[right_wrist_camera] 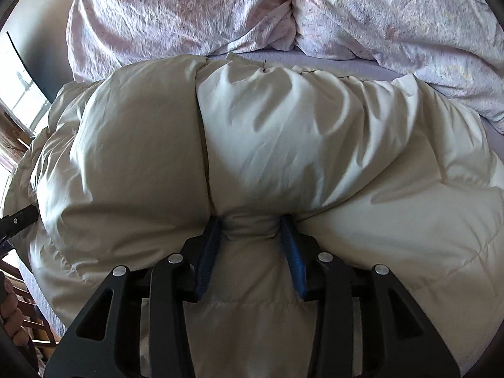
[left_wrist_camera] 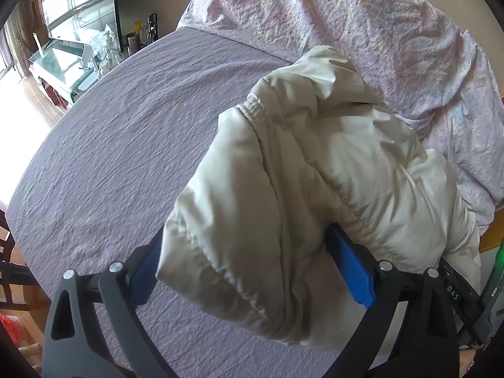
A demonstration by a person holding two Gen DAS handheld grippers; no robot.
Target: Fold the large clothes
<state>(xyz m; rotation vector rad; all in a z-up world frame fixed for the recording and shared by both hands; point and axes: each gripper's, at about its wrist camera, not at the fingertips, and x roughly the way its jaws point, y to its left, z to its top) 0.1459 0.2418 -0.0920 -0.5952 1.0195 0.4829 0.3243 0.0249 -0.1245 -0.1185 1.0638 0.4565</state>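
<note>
A cream puffy down jacket [left_wrist_camera: 315, 173] lies bunched on a purple bedsheet [left_wrist_camera: 110, 157]. In the left wrist view my left gripper [left_wrist_camera: 252, 271] has its blue pads wide apart around a thick fold of the jacket, which fills the gap between them and hides the fingertips. In the right wrist view the jacket [right_wrist_camera: 267, 141] fills most of the frame, and my right gripper [right_wrist_camera: 252, 230] is shut on a pinched bunch of its fabric between the blue pads [right_wrist_camera: 293, 252].
A crumpled pink floral duvet [left_wrist_camera: 362, 31] lies along the far side of the bed, also in the right wrist view [right_wrist_camera: 220, 15]. A glass TV stand [left_wrist_camera: 63, 60] with bottles stands past the bed's left edge. The right gripper's body [left_wrist_camera: 466, 296] is at the lower right.
</note>
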